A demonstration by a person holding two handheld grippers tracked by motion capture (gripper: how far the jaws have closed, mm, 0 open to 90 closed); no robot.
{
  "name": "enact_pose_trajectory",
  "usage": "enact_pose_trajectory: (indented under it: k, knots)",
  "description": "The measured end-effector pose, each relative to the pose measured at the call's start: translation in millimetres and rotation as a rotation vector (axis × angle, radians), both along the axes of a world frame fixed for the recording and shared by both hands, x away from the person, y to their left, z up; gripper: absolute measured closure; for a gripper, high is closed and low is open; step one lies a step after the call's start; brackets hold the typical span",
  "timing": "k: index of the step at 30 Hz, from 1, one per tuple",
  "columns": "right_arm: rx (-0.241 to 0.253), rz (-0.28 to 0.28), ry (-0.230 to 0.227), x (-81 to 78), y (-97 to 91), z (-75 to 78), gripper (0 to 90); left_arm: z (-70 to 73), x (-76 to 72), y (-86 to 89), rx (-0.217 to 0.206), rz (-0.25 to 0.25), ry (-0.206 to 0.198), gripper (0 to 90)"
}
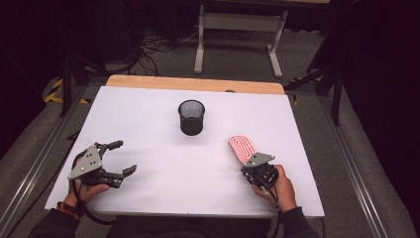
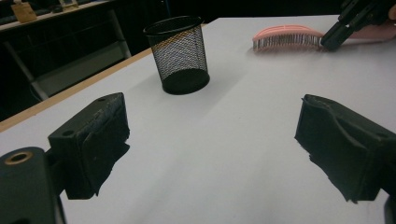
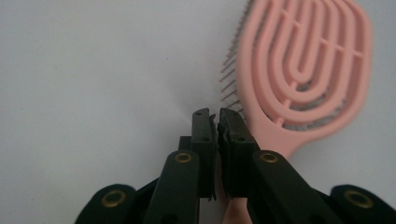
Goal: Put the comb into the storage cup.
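My right tool [image 3: 217,114] sits clenched nearly shut on the pink hairbrush [image 3: 303,65], gripping its handle, which disappears between the jaws. The brush's long axis runs straight ahead of this tool, over the counter [image 1: 163,163] toward the mesh cup [image 1: 191,117], ahead and leftward. My left tool [image 1: 118,157] rests released, well apart.

Hairbrush [image 1: 242,147] lies right of the mesh cup [image 1: 191,117], on the table [image 1: 163,163]
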State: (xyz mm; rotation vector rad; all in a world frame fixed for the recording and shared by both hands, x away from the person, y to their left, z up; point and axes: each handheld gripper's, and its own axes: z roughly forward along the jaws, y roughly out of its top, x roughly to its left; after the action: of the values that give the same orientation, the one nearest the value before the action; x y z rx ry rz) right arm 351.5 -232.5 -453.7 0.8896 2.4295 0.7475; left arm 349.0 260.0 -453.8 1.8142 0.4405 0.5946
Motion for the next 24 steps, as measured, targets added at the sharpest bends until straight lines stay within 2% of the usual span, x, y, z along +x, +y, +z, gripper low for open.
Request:
enact_pose_trajectory:
  k: [9,17,24]
  knots:
    - [-0.002,-0.021,0.014,-1.6,-12.9,-1.5,83.6,-0.2,0.0,-0.7,0.001,-0.007,0.006,10.4]
    - [-0.003,-0.021,0.013,-2.0,-12.1,-1.0,82.3,-0.3,-0.2,-0.6,0.000,-0.009,0.011,10.4]
    - [0.019,0.000,-0.006,-6.2,-10.1,6.2,79.5,0.4,0.0,0.8,0.009,0.001,0.001,10.2]
